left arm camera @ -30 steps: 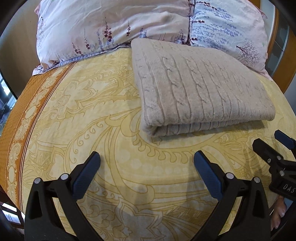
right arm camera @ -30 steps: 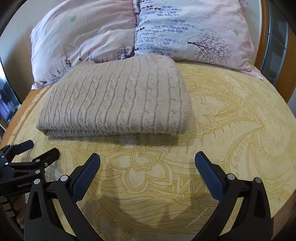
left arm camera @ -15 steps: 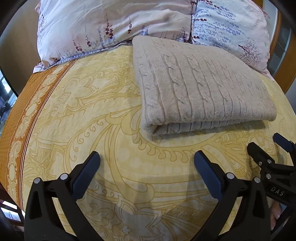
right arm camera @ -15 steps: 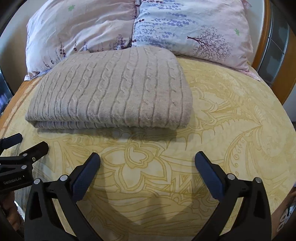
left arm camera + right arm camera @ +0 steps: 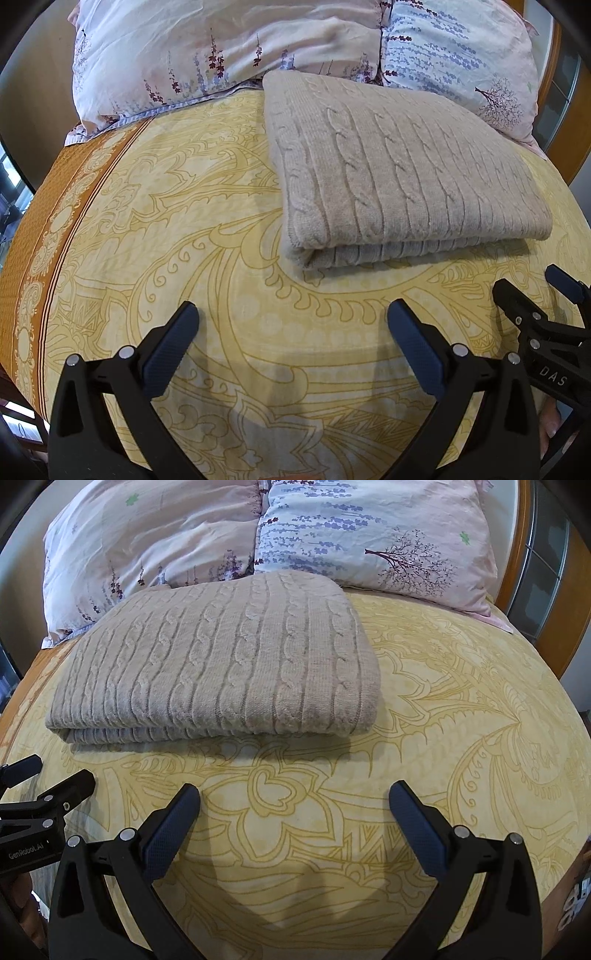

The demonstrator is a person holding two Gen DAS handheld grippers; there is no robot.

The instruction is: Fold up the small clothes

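Observation:
A beige cable-knit garment (image 5: 402,173) lies folded into a thick rectangle on the yellow patterned bedspread (image 5: 177,229), just in front of the pillows. It also shows in the right wrist view (image 5: 221,664). My left gripper (image 5: 291,332) is open and empty, above the bedspread short of the garment's near fold. My right gripper (image 5: 293,812) is open and empty, also short of the garment. Each gripper shows at the edge of the other's view: the right one (image 5: 535,295), the left one (image 5: 44,775).
Two floral pillows (image 5: 155,542) (image 5: 369,535) lie against the head of the bed behind the garment. An orange border band (image 5: 48,236) runs along the bedspread's left edge. A wooden bed frame (image 5: 554,620) curves along the right side.
Both grippers have drawn slightly closer to the folded garment, which sits a bit lower and larger in both views. The garment has not moved and both grippers stay open.

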